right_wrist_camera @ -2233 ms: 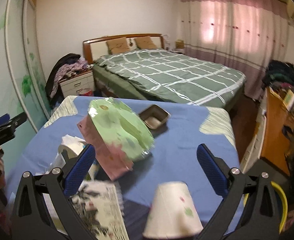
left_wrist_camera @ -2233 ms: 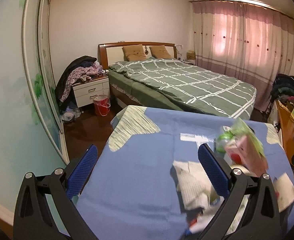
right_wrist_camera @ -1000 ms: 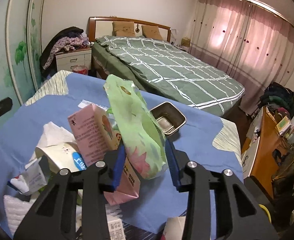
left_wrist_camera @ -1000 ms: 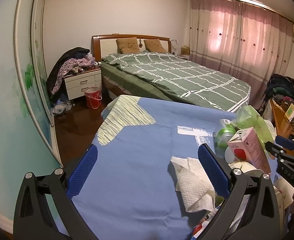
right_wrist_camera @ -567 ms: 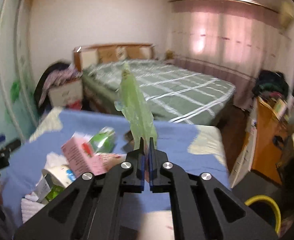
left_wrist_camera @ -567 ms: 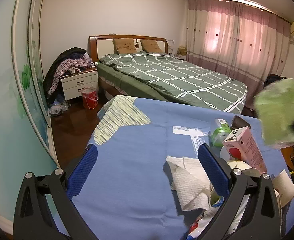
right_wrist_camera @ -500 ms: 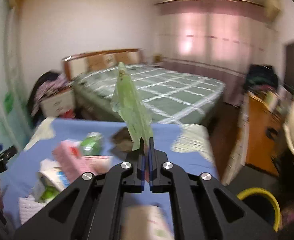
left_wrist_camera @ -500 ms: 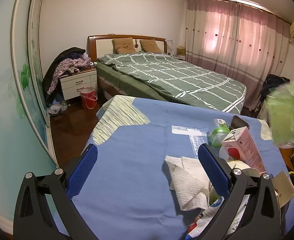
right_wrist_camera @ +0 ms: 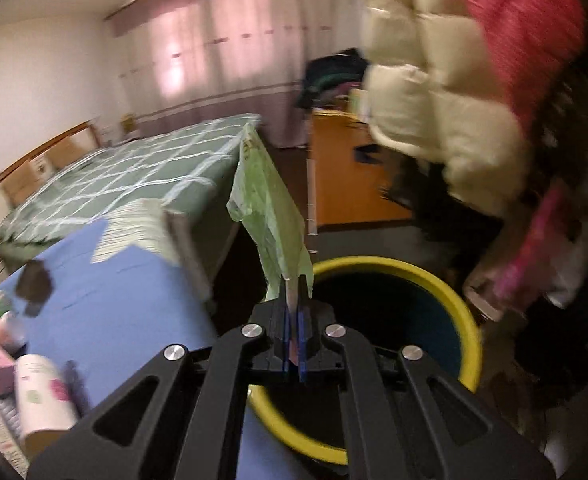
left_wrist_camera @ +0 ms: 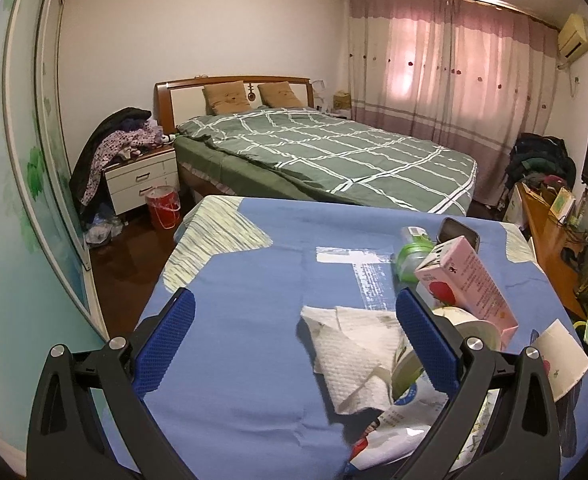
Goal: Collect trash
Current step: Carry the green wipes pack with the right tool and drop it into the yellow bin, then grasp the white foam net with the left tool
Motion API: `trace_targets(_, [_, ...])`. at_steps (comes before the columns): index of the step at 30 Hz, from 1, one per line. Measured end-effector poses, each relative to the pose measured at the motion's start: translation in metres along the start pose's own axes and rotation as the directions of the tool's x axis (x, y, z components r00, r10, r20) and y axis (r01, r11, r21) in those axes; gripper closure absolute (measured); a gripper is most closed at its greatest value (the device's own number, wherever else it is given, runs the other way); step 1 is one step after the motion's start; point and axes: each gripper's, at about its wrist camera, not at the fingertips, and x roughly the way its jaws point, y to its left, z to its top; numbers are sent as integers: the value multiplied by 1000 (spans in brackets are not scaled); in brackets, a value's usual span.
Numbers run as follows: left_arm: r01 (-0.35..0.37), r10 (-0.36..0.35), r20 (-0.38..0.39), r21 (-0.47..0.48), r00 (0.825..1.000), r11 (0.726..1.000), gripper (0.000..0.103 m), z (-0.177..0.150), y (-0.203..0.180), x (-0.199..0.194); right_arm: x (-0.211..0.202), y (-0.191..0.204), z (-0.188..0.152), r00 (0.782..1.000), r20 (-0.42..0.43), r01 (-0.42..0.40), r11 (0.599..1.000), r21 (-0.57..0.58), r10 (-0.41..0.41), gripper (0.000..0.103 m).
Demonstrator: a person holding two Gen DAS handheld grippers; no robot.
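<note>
Right gripper (right_wrist_camera: 293,320), jaws pinched on the lower edge of a green plastic bag (right_wrist_camera: 268,204), over the yellow-rimmed bin (right_wrist_camera: 446,292). Bag appears light, limp and slippery; an edge pinch suits it. Left gripper (left_wrist_camera: 294,340) spread wide above the tabletop (left_wrist_camera: 234,280), paper towel (left_wrist_camera: 354,344) at 1 o'clock.

It was a home bedroom. A made bed (left_wrist_camera: 326,160) stood at the far side, a nightstand (left_wrist_camera: 142,180) to its left. Pink curtains (left_wrist_camera: 446,76) hung on the right.

Dim room; right view motion-blurred
</note>
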Motion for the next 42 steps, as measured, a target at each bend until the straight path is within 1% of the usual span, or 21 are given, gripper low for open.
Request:
trace_targets(3, [6, -6, 8, 9, 1000, 1000, 4, -1, -2, -2, 3, -17, -4, 999, -4, 40, 998, 40, -40, 100])
trace_targets(8, [28, -28, 26, 19, 999, 999, 4, -2, -6, -9, 16, -33, -2, 995, -59, 86, 990, 109, -80, 98])
trace_targets(9, [30, -31, 28, 22, 999, 999, 4, -2, -7, -10, 15, -32, -4, 994, -67, 95, 988, 119, -87, 93])
trace_targets(10, [32, -32, 29, 26, 999, 999, 4, -2, -9, -11, 16, -35, -4, 993, -76, 104, 986, 132, -95, 81])
trace_targets(12, [38, -39, 29, 30, 999, 999, 4, -4, -12, -13, 13, -33, -7, 992, -75, 114, 984, 137, -104, 70])
trace_targets(17, [65, -66, 20, 43, 998, 997, 4, -8, -19, -23, 11, -32, -7, 993, -56, 108, 985, 132, -101, 69])
trace_targets(23, [112, -113, 13, 58, 993, 992, 4, -19, -30, -63, 8, -29, -7, 996, -36, 85, 989, 123, -81, 65])
trace_targets(26, [150, -150, -13, 57, 989, 987, 4, -29, -38, -80, 7, -28, -7, 997, -25, 73, 990, 117, -71, 62])
trace_targets(28, [172, -169, -36, 75, 985, 982, 5, -37, -49, -89, 6, -27, -6, 998, -17, 65, 991, 115, -63, 61])
trace_targets(30, [184, -180, -56, 95, 982, 978, 8, -45, -60, -93, 5, -26, -6, 998, -10, 55, 992, 110, -55, 61])
trace_targets(33, [199, -188, -95, 120, 978, 973, 17, -56, -73, -92, 4, -26, -6, 999, -2, 46, 993, 107, -46, 60])
trace_targets(34, [196, -184, -102, 124, 978, 973, 23, -58, -75, -92, 3, -26, -6, 999, 1, 40, 993, 108, -40, 60])
trace_targets(35, [194, -182, -106, 125, 978, 973, 26, -60, -77, -91, 3, -26, -6, 999, 3, 37, 994, 107, -37, 60])
trace_targets(37, [196, -183, -107, 130, 977, 972, 27, -62, -80, -90, 2, -25, -6, 999, 7, 32, 994, 104, -33, 60])
trace_targets(40, [194, -181, -86, 166, 980, 967, 28, -63, -86, -90, 1, -24, -6, 1000, 14, 24, 995, 97, -25, 58])
trace_targets(42, [209, -194, -98, 176, 976, 962, 33, -62, -87, -84, 1, -23, -6, 1000, 15, 21, 995, 97, -22, 58])
